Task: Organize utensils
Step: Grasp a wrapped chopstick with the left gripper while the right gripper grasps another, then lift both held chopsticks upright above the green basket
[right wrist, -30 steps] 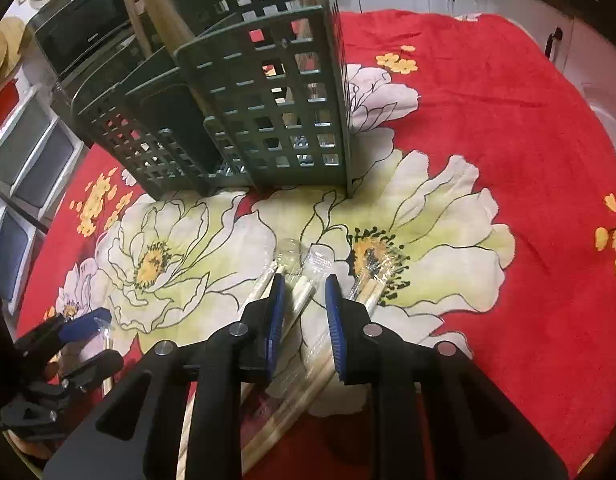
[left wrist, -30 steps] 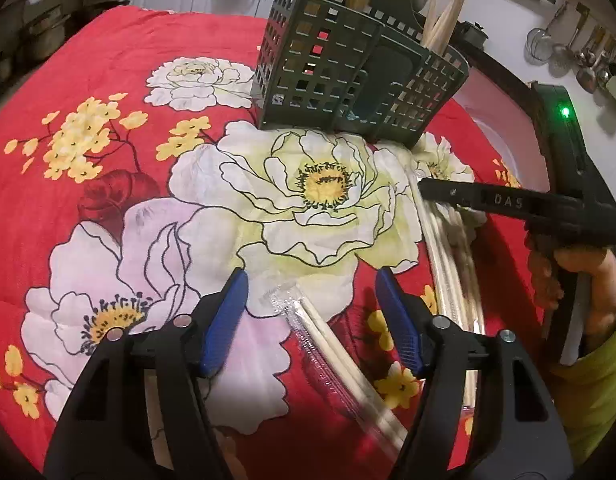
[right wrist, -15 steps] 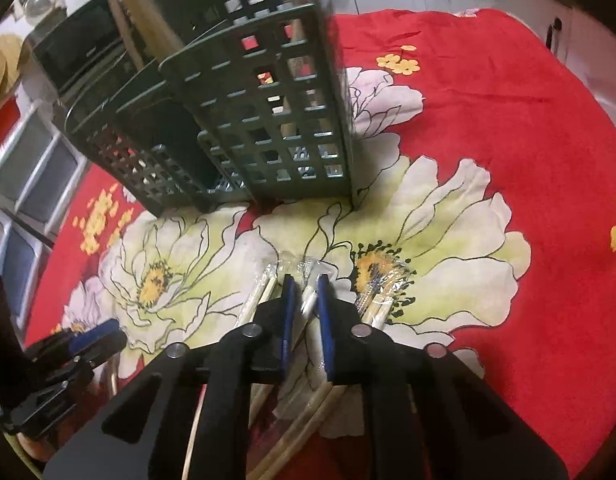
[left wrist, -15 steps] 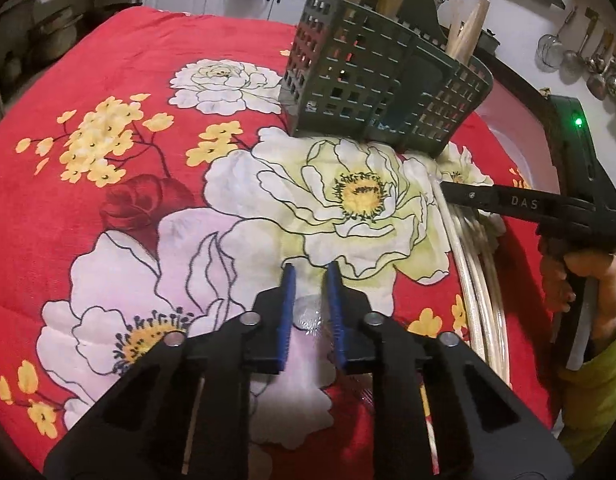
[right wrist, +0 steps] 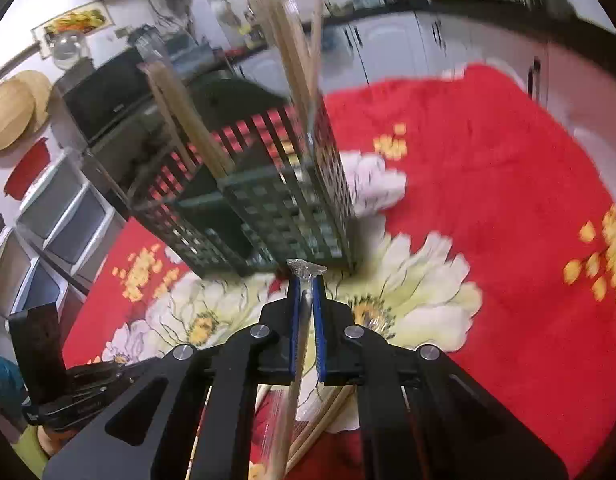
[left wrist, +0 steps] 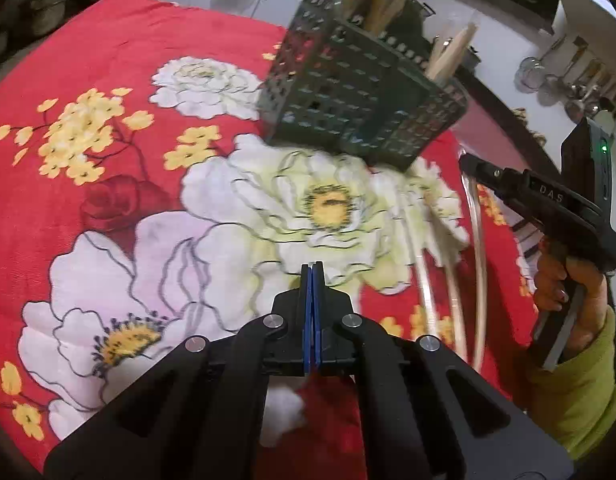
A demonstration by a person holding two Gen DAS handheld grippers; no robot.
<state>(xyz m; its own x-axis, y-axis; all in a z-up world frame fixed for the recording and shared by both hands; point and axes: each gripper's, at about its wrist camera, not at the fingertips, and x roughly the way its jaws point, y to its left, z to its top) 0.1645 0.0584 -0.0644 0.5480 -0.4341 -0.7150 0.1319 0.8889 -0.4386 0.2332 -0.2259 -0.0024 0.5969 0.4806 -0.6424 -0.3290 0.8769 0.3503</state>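
A dark green perforated utensil basket [left wrist: 360,96] [right wrist: 275,208] stands on the red flowered cloth with several wooden chopsticks upright in it. My right gripper [right wrist: 306,280] is shut on a plastic-wrapped chopstick pair [right wrist: 295,396]. The crinkled wrapper tip [right wrist: 305,268] sticks out past the pads, just in front of the basket. In the left wrist view the right gripper [left wrist: 466,162] hangs at the right, held by a hand [left wrist: 564,280]. More loose chopsticks [left wrist: 452,304] [right wrist: 328,412] lie below it. My left gripper [left wrist: 312,268] has its blue pads pressed together, and nothing shows between them.
The cloth-covered table [left wrist: 107,60] falls away at its right edge [left wrist: 504,120]. White cabinets [right wrist: 388,52] run behind the table. Ladles and strainers [left wrist: 580,80] hang on the right wall. A dark oven [right wrist: 107,100] and drawers [right wrist: 63,216] stand to the left.
Both pairs of jaws have closed: the left from wide apart to pads touching, the right onto the wrapped chopsticks. The right gripper has risen and tilted up, lifting the wrapped end off the cloth.
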